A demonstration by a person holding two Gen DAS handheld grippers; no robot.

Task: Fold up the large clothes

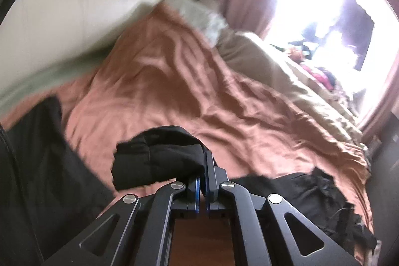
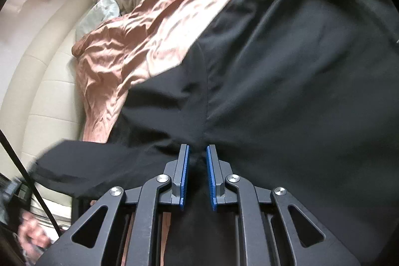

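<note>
A large black garment [image 2: 286, 81] lies spread over a bed with a rust-pink cover [image 2: 139, 41]. My right gripper [image 2: 197, 153] has its blue-padded jaws pinched on a bunch of this black cloth at its near edge. In the left wrist view my left gripper [image 1: 202, 166] is shut on a folded end of the black garment [image 1: 159, 156], which hangs left of the jaws above the cover [image 1: 174, 81]. More black cloth [image 1: 32, 166] fills the left side of that view.
A second dark crumpled garment [image 1: 319, 201] lies at the bed's right. A beige duvet [image 1: 286, 76] and a pale pillow [image 1: 207, 16] lie at the far side. A cream padded headboard [image 2: 42, 101] borders the bed. A bright window [image 1: 324, 4] is beyond.
</note>
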